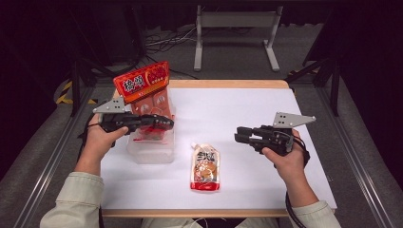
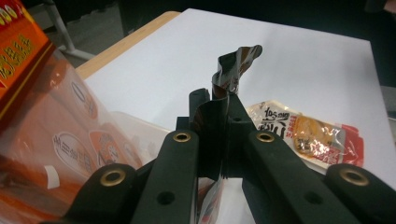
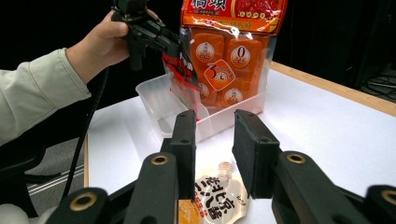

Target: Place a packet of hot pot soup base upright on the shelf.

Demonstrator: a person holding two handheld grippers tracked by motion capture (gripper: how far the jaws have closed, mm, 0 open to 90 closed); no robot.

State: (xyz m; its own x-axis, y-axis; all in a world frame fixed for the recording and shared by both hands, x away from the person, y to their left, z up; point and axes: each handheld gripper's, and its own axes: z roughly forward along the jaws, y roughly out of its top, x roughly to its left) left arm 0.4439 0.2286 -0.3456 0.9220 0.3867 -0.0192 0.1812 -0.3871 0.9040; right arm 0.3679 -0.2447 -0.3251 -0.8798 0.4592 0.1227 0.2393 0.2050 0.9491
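White worktop (image 1: 247, 114) underneath it all; at ten o'clock a clear plastic tub (image 1: 151, 151) with a tall orange bag (image 1: 145, 85) standing in it, soft and crinkly, likely to flop; the left gripper (image 1: 161, 122) hangs over that tub, jaws clamped on the top edge of a thin foil sachet (image 3: 183, 81), light, limp and slick, best pinched at the seam; at six o'clock a spouted sauce pouch (image 1: 205, 167) lies flat, squashy, so take it by the neck or top corner; the right gripper (image 1: 243, 134) hovers at three o'clock, jaws parted and empty.

High view looks down over the white table (image 1: 247, 114); both gripper views skim it closely.
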